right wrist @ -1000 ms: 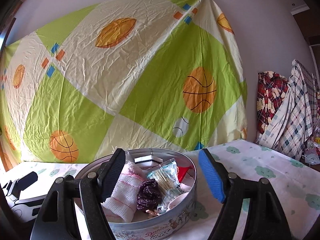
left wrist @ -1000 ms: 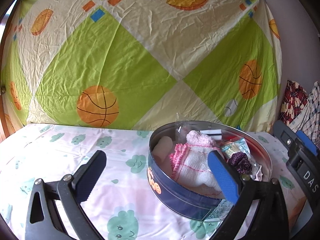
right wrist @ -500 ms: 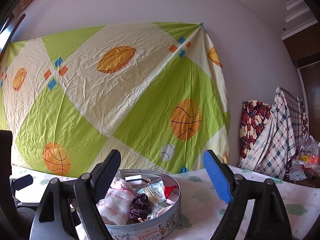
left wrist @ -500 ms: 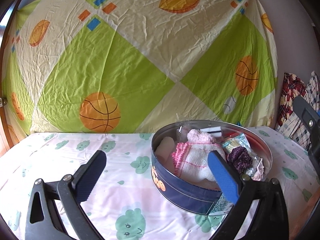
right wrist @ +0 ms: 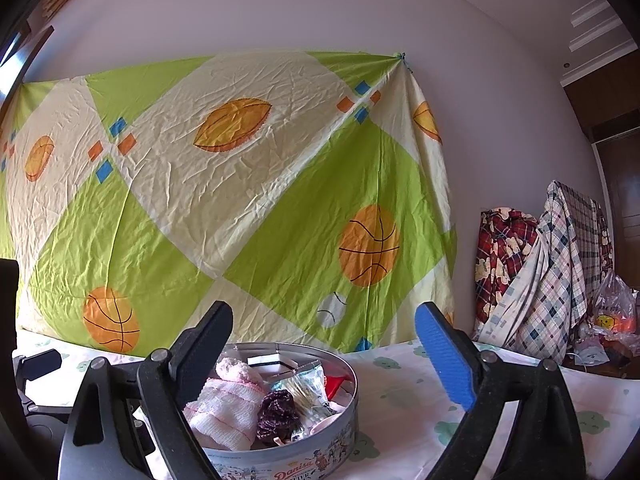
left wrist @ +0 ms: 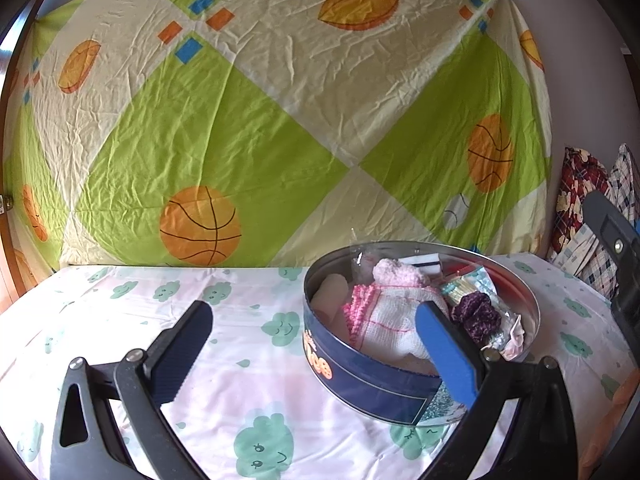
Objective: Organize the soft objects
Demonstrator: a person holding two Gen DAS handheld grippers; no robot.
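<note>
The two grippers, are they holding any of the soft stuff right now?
No, nothing is held. The left gripper is open and empty. The right gripper has opening jaws with nothing between them. The soft things lie in the round tin.

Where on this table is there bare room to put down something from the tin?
The cloth-covered table lies bare left of the round tin, back to the hanging sheet. Another strip lies right of the tin toward the plaid clothes. The tin itself is crowded.

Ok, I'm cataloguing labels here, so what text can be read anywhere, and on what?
"Danisa": on the round cookie tin's side wall, right wrist view.
Smaller print under it: cut off, unreadable.
Orange letters on the tin's blue side, left wrist view: too curved to read.
Plastic bag print: too blurred.
</note>
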